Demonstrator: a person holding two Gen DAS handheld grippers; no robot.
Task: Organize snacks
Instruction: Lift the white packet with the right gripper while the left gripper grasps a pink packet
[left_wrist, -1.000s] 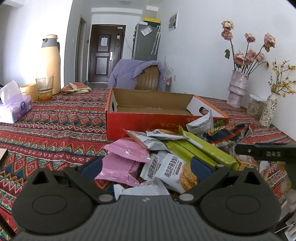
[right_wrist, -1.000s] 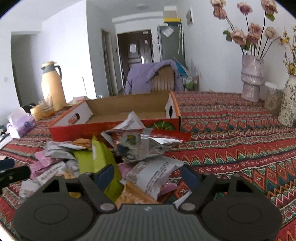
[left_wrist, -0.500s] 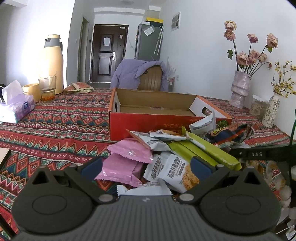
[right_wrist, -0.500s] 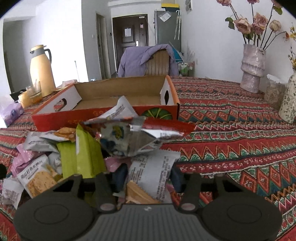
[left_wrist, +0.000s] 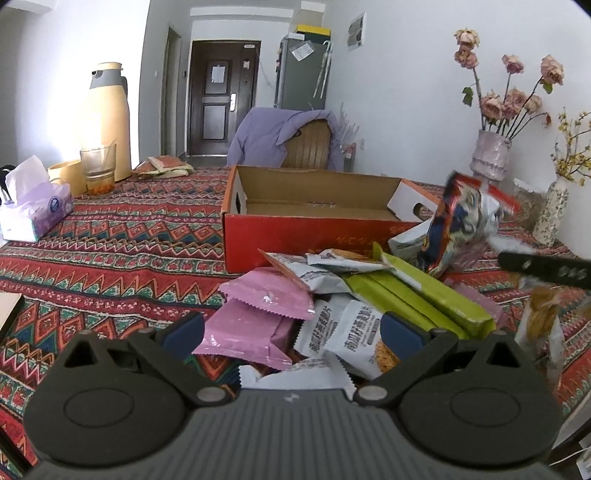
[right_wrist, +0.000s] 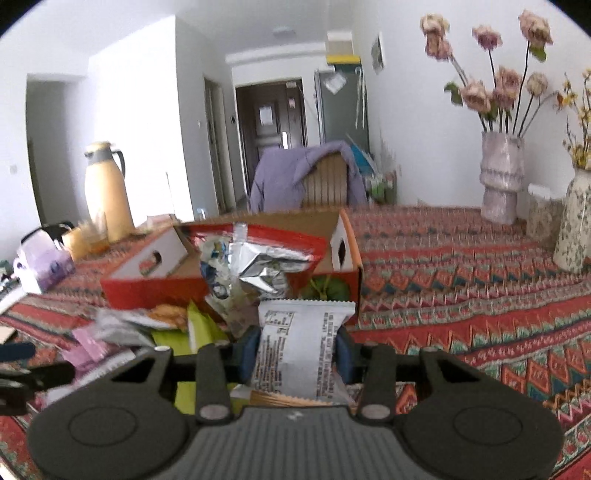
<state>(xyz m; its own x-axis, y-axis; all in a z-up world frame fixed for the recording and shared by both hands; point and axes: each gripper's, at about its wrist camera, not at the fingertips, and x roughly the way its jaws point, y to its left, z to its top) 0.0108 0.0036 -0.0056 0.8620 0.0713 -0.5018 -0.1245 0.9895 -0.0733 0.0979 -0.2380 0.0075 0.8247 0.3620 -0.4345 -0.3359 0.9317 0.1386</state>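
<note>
A pile of snack packets (left_wrist: 332, 295) lies on the patterned tablecloth in front of an open red cardboard box (left_wrist: 314, 218). My left gripper (left_wrist: 291, 332) is open and low over pink packets (left_wrist: 255, 317) and white cracker packets (left_wrist: 354, 332). My right gripper (right_wrist: 295, 349) is shut on a white snack packet (right_wrist: 299, 350) and holds it above the pile. A crumpled red and silver foil bag (right_wrist: 255, 258) rides on the packet, in front of the box (right_wrist: 229, 266). The bag also shows in the left wrist view (left_wrist: 465, 225).
A tissue box (left_wrist: 33, 210), a glass (left_wrist: 98, 168) and a yellow thermos (left_wrist: 109, 118) stand at the left. Flower vases (right_wrist: 500, 177) stand at the right rear. A chair with a purple jacket (left_wrist: 288, 136) is behind the box.
My right gripper closed on the white packet and lifted it, carrying the foil bag up with it. My left gripper stayed open over the pile.
</note>
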